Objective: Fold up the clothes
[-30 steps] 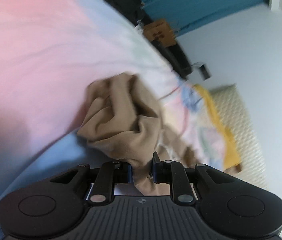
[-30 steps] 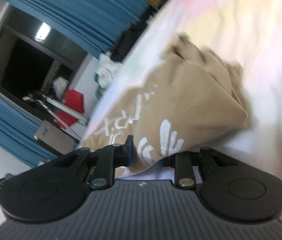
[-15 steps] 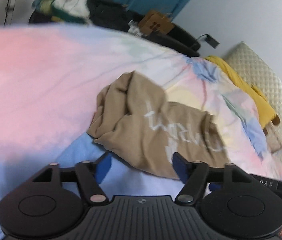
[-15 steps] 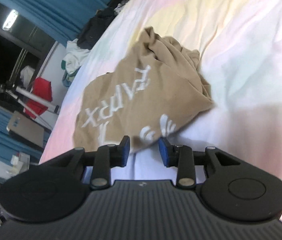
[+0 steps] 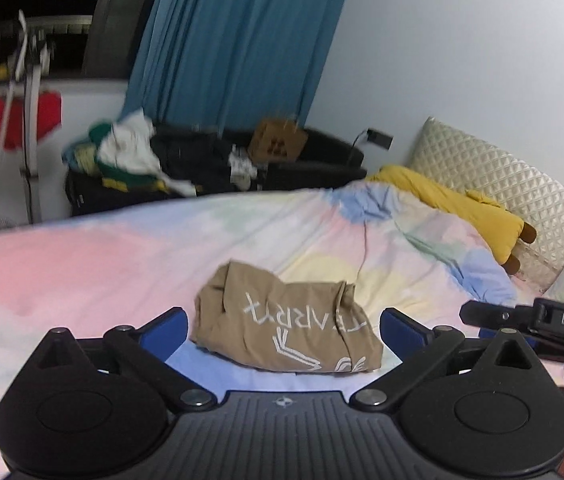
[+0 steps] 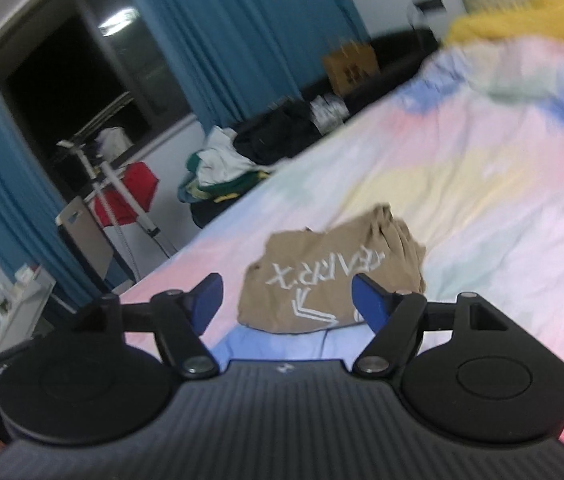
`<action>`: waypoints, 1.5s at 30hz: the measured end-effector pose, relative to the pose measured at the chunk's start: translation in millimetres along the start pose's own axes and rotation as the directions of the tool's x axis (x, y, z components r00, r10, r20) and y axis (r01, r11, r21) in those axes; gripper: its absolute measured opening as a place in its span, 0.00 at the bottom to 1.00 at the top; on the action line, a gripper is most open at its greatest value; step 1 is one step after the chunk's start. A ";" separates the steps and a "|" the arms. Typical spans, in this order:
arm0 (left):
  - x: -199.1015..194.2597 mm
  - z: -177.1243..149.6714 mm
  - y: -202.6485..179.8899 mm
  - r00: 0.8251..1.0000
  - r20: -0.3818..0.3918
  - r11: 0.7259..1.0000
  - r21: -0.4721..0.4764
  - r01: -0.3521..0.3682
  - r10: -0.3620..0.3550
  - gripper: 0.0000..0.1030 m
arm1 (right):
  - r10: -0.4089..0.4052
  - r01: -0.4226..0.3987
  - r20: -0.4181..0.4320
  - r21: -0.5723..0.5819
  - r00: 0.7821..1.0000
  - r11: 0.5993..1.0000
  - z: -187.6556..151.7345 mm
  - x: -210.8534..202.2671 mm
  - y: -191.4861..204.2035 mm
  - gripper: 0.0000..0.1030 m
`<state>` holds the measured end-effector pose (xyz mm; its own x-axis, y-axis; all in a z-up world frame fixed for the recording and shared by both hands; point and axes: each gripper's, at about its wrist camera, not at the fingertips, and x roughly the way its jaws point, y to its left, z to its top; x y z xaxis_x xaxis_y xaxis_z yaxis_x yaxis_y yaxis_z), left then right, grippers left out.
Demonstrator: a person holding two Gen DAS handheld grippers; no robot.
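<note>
A tan shirt (image 5: 286,320) with white lettering lies folded into a small bundle on the pastel bedspread (image 5: 93,264). My left gripper (image 5: 284,330) hovers above and in front of it, its jaws opening wide, nothing touching the pads. In the right wrist view the same shirt (image 6: 334,280) lies beyond my right gripper (image 6: 286,300), whose jaws are also opening and hold nothing. The right gripper's black frame (image 5: 538,324) shows at the left view's right edge.
A yellow plush toy (image 5: 454,208) and a quilted cream pillow (image 5: 494,184) lie at the bed's head. Beyond the far bed edge stands a dark couch (image 5: 209,168) piled with clothes (image 5: 125,156), with a cardboard box (image 5: 277,140), blue curtains (image 5: 237,40) and a drying rack (image 6: 113,188).
Both grippers let go of the tan shirt, opened and rose away from the bed. The shirt now lies free as a folded bundle, and the views have levelled.
</note>
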<state>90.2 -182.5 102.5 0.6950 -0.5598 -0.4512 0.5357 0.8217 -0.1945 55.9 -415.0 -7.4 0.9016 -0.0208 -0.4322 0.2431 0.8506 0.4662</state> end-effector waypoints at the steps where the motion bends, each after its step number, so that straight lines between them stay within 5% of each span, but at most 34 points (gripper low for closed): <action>1: -14.5 -1.6 -3.5 1.000 0.015 1.000 0.005 -0.008 0.008 1.00 | 0.001 0.000 0.019 -0.023 1.000 1.000 -1.3 -10.0 6.2 0.79; 13: -112.1 -44.2 -15.0 0.985 0.131 0.992 0.045 -0.116 0.109 1.00 | -0.008 0.040 0.149 -0.213 0.989 0.976 -50.4 -69.1 51.3 0.82; 26: -98.6 -82.0 4.1 0.980 0.150 0.988 0.053 -0.143 0.133 1.00 | -0.090 0.145 0.176 -0.334 0.980 0.931 -106.7 -27.4 64.3 0.81; 45: -74.9 -101.5 20.0 0.974 0.141 0.982 0.027 -0.185 0.179 1.00 | -0.161 0.221 0.193 -0.349 0.968 0.911 -122.4 -7.6 60.5 0.81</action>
<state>0.2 -113.3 44.0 0.8405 -0.4128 -0.3510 0.4107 0.9079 -0.0842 20.0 -299.1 -70.3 0.9027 -0.2581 -0.3442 0.2955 0.9535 0.0599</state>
